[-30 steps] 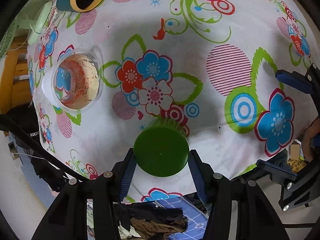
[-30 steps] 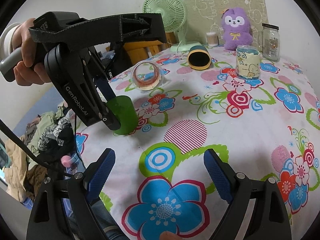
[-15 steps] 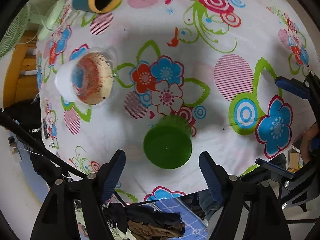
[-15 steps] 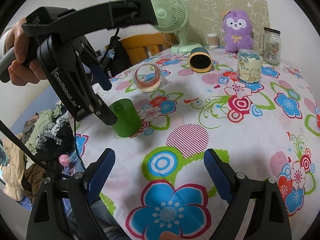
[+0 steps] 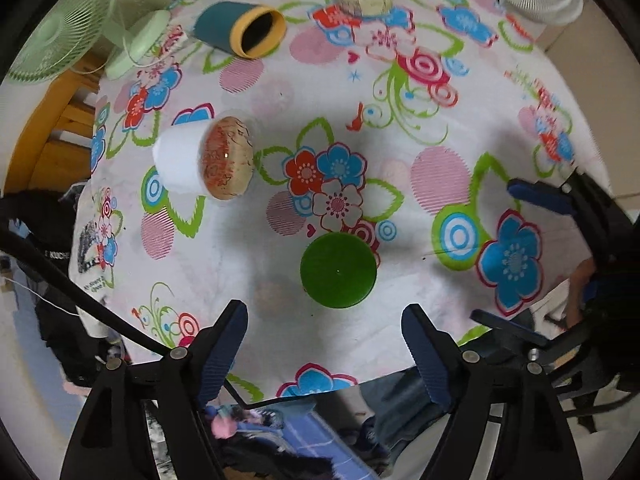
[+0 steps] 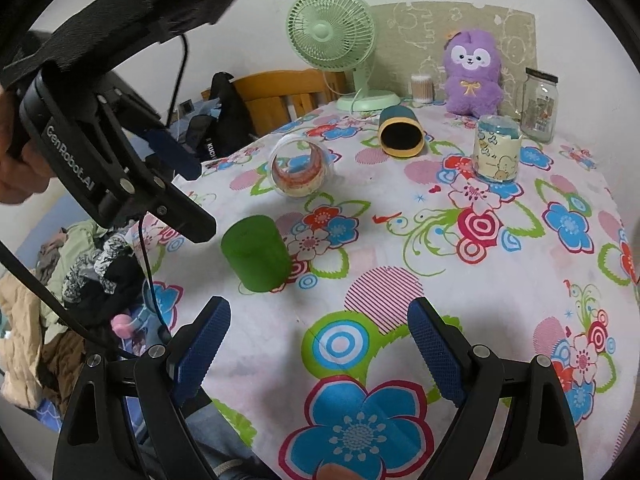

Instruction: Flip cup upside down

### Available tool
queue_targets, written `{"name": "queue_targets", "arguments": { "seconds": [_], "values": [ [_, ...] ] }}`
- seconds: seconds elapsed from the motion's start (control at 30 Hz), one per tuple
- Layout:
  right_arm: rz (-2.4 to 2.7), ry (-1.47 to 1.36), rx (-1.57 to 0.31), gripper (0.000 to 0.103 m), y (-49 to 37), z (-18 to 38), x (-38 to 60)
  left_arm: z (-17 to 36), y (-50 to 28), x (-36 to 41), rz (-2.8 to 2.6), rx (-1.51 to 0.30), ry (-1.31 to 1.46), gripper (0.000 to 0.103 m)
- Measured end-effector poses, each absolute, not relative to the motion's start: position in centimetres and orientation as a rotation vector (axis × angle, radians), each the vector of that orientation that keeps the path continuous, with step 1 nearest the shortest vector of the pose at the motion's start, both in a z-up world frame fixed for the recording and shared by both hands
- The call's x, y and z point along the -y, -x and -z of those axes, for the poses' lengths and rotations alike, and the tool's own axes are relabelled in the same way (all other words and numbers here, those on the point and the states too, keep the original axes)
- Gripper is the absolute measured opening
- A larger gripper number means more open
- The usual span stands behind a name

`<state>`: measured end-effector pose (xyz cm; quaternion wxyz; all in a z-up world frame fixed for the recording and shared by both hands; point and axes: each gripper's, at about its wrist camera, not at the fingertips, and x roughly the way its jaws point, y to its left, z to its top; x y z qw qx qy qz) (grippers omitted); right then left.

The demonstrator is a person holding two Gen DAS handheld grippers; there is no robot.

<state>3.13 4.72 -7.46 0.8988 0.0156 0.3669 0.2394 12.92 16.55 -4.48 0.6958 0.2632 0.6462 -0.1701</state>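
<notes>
A green cup [image 5: 338, 269] stands upside down on the flowered tablecloth, its flat base up; it also shows in the right wrist view [image 6: 257, 253]. My left gripper [image 5: 325, 356] is open and empty, raised above and behind the cup, apart from it; it shows at the upper left in the right wrist view [image 6: 176, 192]. My right gripper [image 6: 318, 354] is open and empty over the table's near edge, to the right of the cup.
A clear cup [image 6: 301, 173] lies on its side behind the green cup. A teal and yellow cup [image 6: 400, 133] lies on its side further back. A patterned cup [image 6: 497, 154], a glass jar [image 6: 540, 105], a purple plush [image 6: 474, 73] and a green fan [image 6: 332, 30] stand at the far edge.
My left gripper has opened, let go of the green cup and drawn up and back from it. The cup stays upside down on the cloth. The right gripper has hardly moved.
</notes>
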Motion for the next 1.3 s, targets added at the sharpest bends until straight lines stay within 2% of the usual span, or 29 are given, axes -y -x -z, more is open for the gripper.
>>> {"name": "queue_targets", "arguments": {
  "seconds": [0.4,0.67,1.1,1.3],
  "values": [
    [-0.392,-0.016,-0.757,0.092,-2.4,5.6,-5.6,1.9,-10.6,-20.0,0.441,-1.23,-0.358,0.084],
    [-0.255,0.014,-0.631,0.092,-0.7,3.4,-6.1,1.7,-8.6,-22.1,0.433,-1.039,-0.271,0.084],
    [-0.208,0.024,-0.604,0.092,0.2,2.1,-7.4,3.3,-6.4,-25.0,0.36,-0.876,-0.117,0.085],
    [-0.212,0.021,-0.616,0.092,0.3,2.3,-7.9,4.0,-5.9,-25.9,0.335,-0.863,-0.091,0.086]
  ]
}}
